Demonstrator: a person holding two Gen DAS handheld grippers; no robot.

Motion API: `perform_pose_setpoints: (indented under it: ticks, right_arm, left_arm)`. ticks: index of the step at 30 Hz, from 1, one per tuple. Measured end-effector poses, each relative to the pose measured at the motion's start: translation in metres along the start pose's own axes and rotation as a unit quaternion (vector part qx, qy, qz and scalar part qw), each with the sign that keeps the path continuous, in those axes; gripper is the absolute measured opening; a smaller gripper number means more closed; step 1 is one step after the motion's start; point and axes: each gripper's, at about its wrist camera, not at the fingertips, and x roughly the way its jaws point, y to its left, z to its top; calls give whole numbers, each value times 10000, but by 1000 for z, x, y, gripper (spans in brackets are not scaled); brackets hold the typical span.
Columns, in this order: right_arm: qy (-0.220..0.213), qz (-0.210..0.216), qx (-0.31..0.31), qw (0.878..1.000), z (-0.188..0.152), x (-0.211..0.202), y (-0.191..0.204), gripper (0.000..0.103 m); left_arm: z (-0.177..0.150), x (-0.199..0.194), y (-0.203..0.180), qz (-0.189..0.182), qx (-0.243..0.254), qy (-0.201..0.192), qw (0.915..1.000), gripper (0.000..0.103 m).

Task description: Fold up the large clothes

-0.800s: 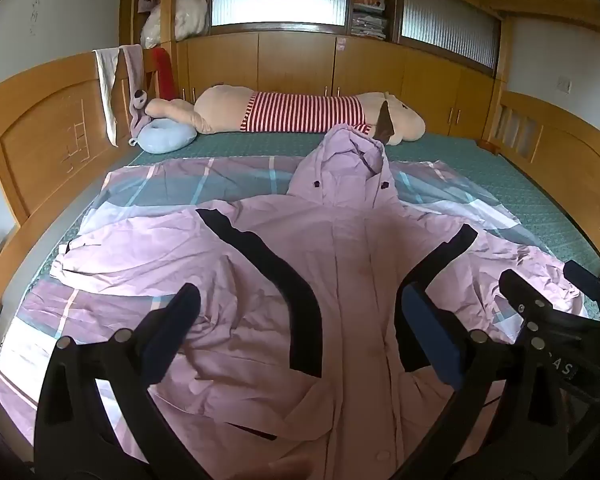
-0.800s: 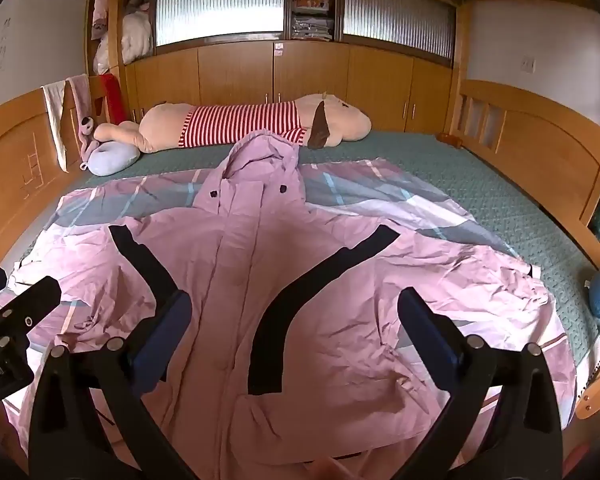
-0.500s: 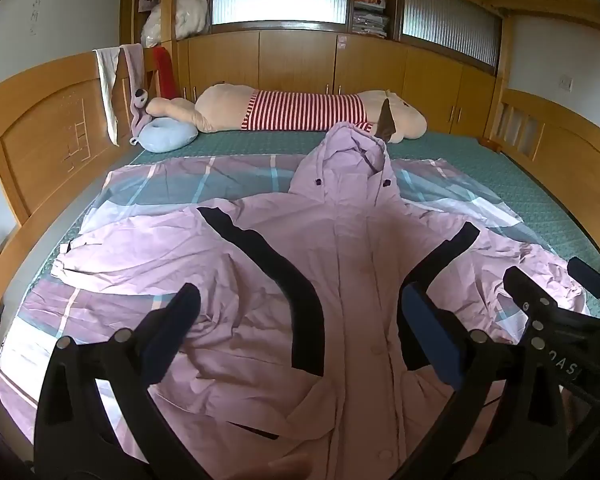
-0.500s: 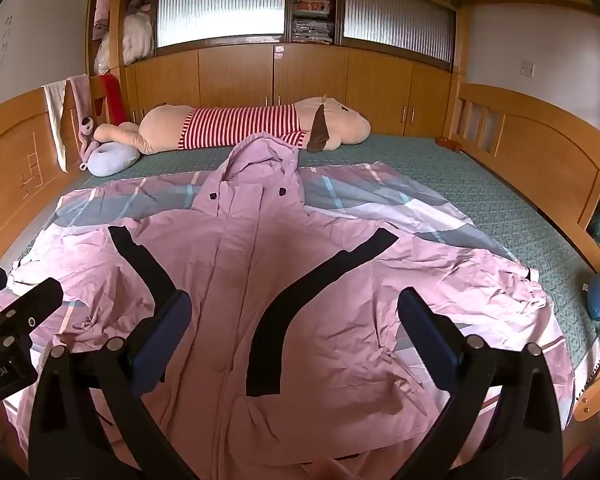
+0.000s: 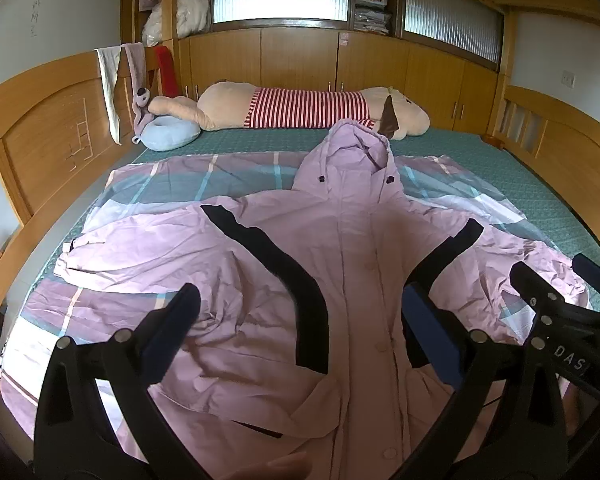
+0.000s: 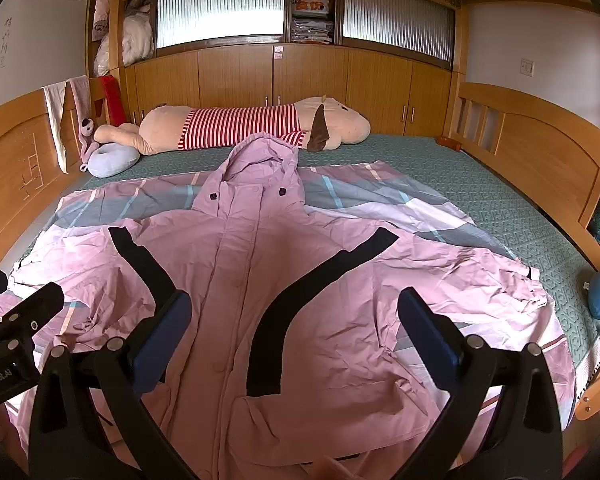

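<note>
— Grippers first?
— Left gripper (image 5: 296,316) closest, fingers spread wide, nothing between them, poised above the lower front of the pink jacket (image 5: 340,280). Right gripper (image 6: 294,318) just beside it, likewise gaping, clamped on nothing, above the same hem area.
— And the jacket?
— Spread flat, front up, over a plaid sheet (image 6: 380,196) on the bed (image 6: 480,184). Sleeves thrown out to both sides, black stripes (image 6: 284,312) curving down the chest, buttoned placket down the middle, hood (image 6: 260,156) pointing away.
— Beyond that?
— Striped plush toy (image 6: 252,126) lying across the far end, pale blue cushion (image 6: 112,160) left of it, then wooden cabinets (image 6: 276,76) under frosted windows.
</note>
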Motion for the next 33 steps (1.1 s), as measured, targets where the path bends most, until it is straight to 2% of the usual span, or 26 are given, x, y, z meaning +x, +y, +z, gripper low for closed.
perform_pose_setpoints:
  ticks: [33]
  right_arm:
    - [3,-1,-4,10000,-1,1,1,102]
  left_arm:
    - [-3,2,0,31,41,66,10000,101]
